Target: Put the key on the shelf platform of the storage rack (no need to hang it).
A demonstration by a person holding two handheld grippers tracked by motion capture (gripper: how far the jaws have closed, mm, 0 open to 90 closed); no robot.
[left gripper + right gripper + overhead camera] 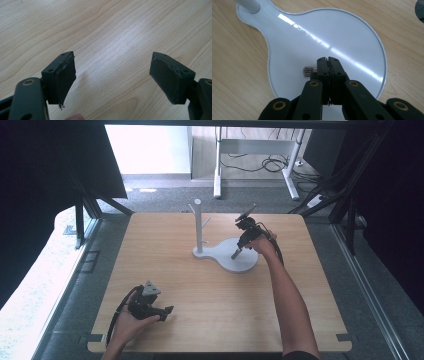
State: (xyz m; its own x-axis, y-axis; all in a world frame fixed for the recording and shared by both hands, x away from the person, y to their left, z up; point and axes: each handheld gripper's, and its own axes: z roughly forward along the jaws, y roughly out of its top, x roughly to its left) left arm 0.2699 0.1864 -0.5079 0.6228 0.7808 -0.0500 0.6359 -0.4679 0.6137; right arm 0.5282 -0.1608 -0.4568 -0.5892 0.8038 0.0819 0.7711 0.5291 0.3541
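In the right gripper view we see a small ridged metallic thing (310, 71) poking out left of the closed fingers (323, 70), most of it hidden behind them, too small to identify, and we can't tell if it's gripped or just lying on the white stand base (317, 32). The stand's pole (248, 4) is cut off by the top edge there, and the base's near rim is hidden behind the gripper body. In the high view the right gripper (236, 254) tip is too small to read, and the left gripper (165, 312) fingers are partly hidden behind the hand (131, 322).
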